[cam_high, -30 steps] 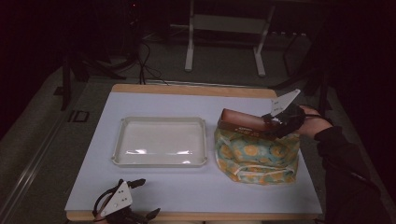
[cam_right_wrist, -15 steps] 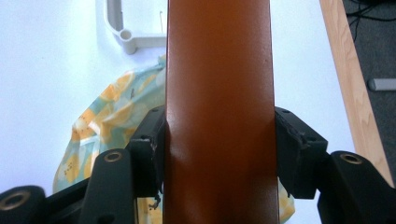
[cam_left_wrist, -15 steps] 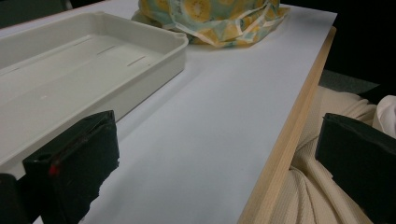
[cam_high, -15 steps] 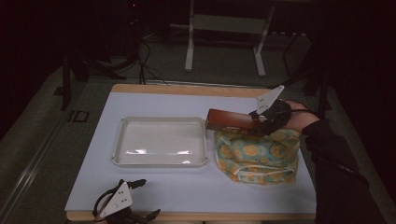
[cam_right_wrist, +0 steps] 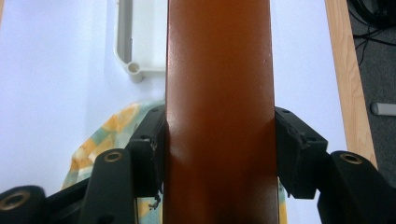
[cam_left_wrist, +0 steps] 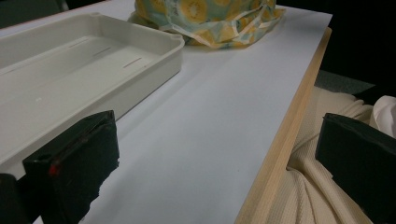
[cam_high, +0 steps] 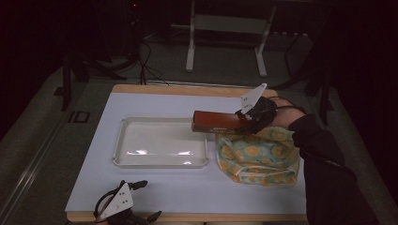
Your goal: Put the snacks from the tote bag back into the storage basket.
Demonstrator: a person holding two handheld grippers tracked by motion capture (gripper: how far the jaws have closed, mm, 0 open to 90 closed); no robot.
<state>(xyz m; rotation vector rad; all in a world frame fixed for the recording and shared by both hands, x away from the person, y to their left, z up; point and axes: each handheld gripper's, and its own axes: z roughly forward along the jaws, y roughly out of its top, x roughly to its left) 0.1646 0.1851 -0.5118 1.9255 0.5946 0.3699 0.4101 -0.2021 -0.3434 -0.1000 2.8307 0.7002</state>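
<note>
Now the right gripper (cam_high: 244, 121) pinches a long brown box (cam_high: 217, 122) between its jaws, holding it in the air over the right end of the white tray (cam_high: 123, 157) and the patterned bag (cam_high: 258, 154). Meanwhile the left gripper (cam_high: 123, 211) lies at the table's (cam_high: 187, 187) near edge with jaws spread wide.

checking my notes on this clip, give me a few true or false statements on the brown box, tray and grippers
1. The right hand-held gripper is shut on the brown box. True.
2. The brown box lies inside the white tray. False: it is held in the air, its end over the tray's right rim.
3. The left hand-held gripper holds the patterned bag. False: it is open and holds nothing, at the table's near edge.
4. The patterned bag sits right of the tray. True.
</note>
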